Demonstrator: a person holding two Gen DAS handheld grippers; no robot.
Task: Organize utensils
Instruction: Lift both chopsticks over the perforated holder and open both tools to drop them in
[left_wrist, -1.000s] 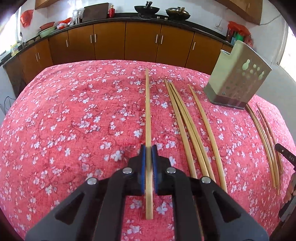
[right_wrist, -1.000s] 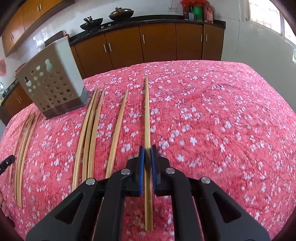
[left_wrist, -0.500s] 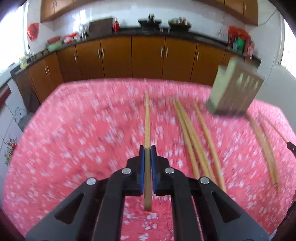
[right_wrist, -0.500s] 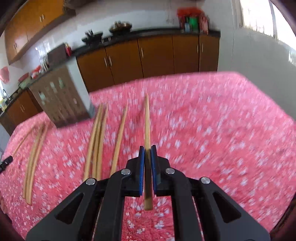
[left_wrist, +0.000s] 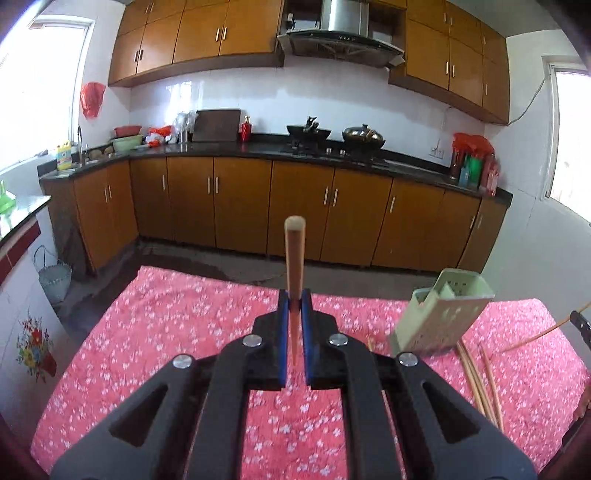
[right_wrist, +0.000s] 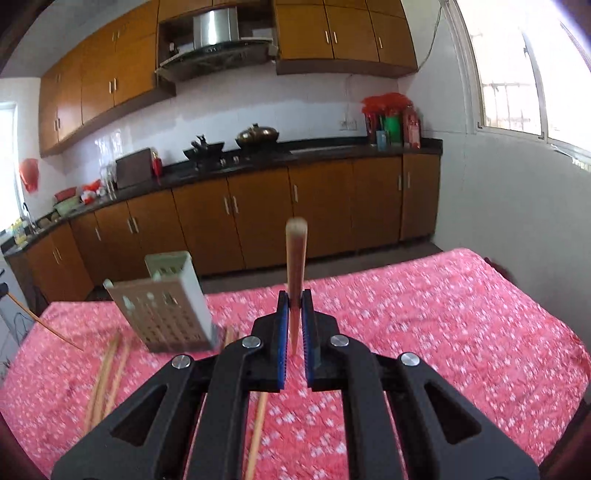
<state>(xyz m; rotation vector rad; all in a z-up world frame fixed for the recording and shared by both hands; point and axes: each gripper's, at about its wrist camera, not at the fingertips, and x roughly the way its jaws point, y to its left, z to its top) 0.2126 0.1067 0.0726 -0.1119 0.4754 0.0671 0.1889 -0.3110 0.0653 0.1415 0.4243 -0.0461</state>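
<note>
Blue-padded left hand-held gripper (left_wrist: 294, 295) clenched on one bamboo chopstick (left_wrist: 294, 258), lifted above red floral counter (left_wrist: 166, 332). Further right, perforated utensil holder (left_wrist: 439, 317) standing near loose chopsticks (left_wrist: 476, 376) lying on cloth. Right hand-held gripper (right_wrist: 294, 295) likewise clamped on second chopstick (right_wrist: 295, 254), raised over counter.

A table draped in red floral cloth (left_wrist: 177, 332) bears a perforated pale-green utensil holder (left_wrist: 439, 317) and loose bamboo chopsticks (left_wrist: 480, 380) at lower right.

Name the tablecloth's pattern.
Red tablecloth with small white blossoms, clearest in the right wrist view.
</note>
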